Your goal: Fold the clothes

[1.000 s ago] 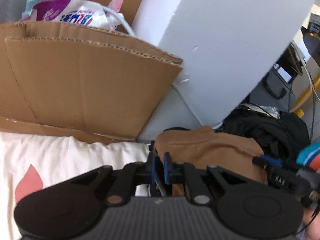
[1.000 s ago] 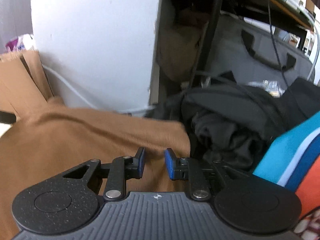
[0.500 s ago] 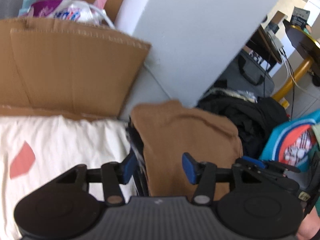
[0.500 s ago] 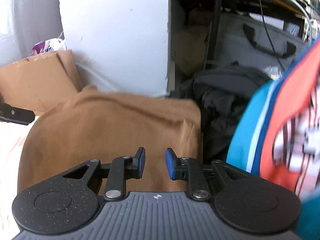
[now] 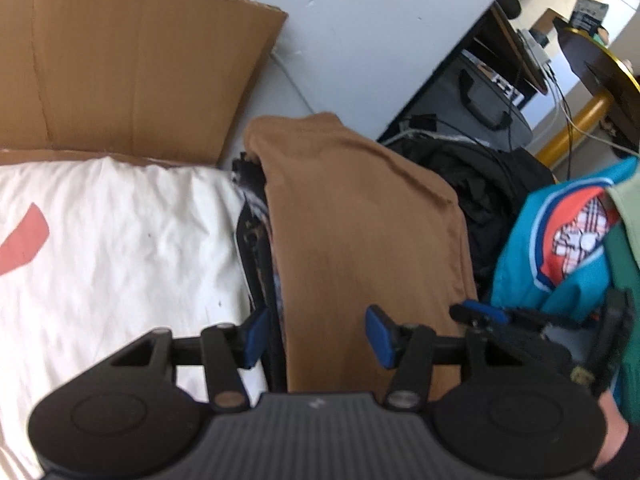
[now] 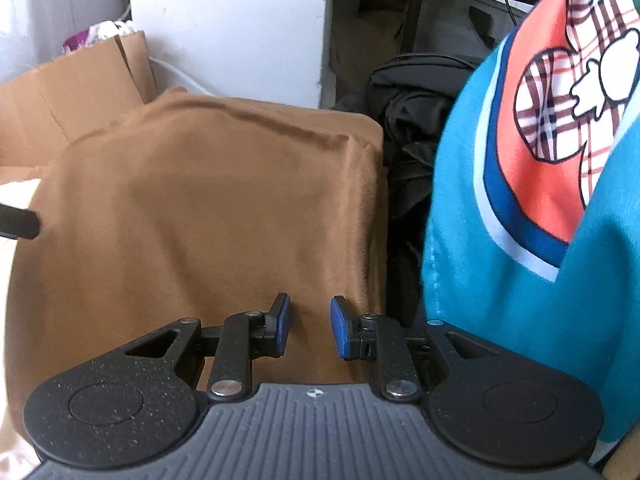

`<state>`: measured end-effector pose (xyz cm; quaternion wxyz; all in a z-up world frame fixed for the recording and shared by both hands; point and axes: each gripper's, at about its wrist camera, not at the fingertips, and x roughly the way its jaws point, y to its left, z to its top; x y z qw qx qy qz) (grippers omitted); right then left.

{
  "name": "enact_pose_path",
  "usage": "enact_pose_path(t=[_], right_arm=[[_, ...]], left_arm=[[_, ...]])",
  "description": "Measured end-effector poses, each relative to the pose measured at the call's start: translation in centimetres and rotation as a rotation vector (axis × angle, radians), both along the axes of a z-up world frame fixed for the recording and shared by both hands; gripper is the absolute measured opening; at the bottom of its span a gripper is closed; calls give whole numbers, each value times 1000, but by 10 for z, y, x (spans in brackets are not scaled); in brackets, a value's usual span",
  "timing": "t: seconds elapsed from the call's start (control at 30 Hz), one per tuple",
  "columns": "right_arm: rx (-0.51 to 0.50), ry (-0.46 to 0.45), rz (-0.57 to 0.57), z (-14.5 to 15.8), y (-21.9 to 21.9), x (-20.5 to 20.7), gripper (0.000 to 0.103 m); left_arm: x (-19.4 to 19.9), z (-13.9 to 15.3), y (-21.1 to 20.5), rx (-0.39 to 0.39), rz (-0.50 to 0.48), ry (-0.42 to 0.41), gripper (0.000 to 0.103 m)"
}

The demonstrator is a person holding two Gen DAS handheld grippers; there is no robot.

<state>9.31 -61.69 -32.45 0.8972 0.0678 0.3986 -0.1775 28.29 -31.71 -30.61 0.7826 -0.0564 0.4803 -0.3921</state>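
A folded brown garment (image 5: 360,220) lies on a stack of dark folded clothes (image 5: 256,248), beside a white sheet (image 5: 120,240). My left gripper (image 5: 318,334) hangs open over the garment's near end, its blue pads well apart and pressing on nothing. In the right wrist view the same brown garment (image 6: 208,208) fills the middle. My right gripper (image 6: 310,326) hovers above its near right corner, with a gap between the pads and nothing in it. A teal garment with an orange patch (image 6: 540,160) hangs close on the right.
Flattened cardboard (image 5: 132,68) and a white panel (image 5: 360,28) stand behind the sheet. A heap of black clothes (image 5: 480,172) and a grey bag (image 5: 480,96) lie to the right of the brown garment. The teal garment (image 5: 560,240) crowds the right side.
The left jaws went from shut to open and let go of the brown garment's edge. Both grippers have drawn back from it. The teal garment has come into the right view.
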Motion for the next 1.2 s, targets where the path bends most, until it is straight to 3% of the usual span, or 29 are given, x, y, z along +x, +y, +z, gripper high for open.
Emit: enact_pose_path(t=[0.2, 0.57, 0.63, 0.77, 0.93, 1.2], right_arm=[[-39, 13, -43, 0, -9, 2, 27], [32, -103, -17, 16, 4, -13, 28], [46, -99, -14, 12, 7, -16, 28], [90, -78, -45, -1, 4, -30, 28], [111, -65, -75, -17, 4, -55, 27], [96, -62, -87, -22, 11, -74, 27]], left_arm=[[-12, -17, 6, 13, -14, 35, 55], [-35, -31, 16, 12, -31, 70, 50], [-40, -34, 19, 10, -42, 85, 38], [-49, -38, 23, 13, -59, 88, 30], [-48, -38, 31, -4, -40, 113, 11], [-50, -32, 36, 2, -45, 119, 8]])
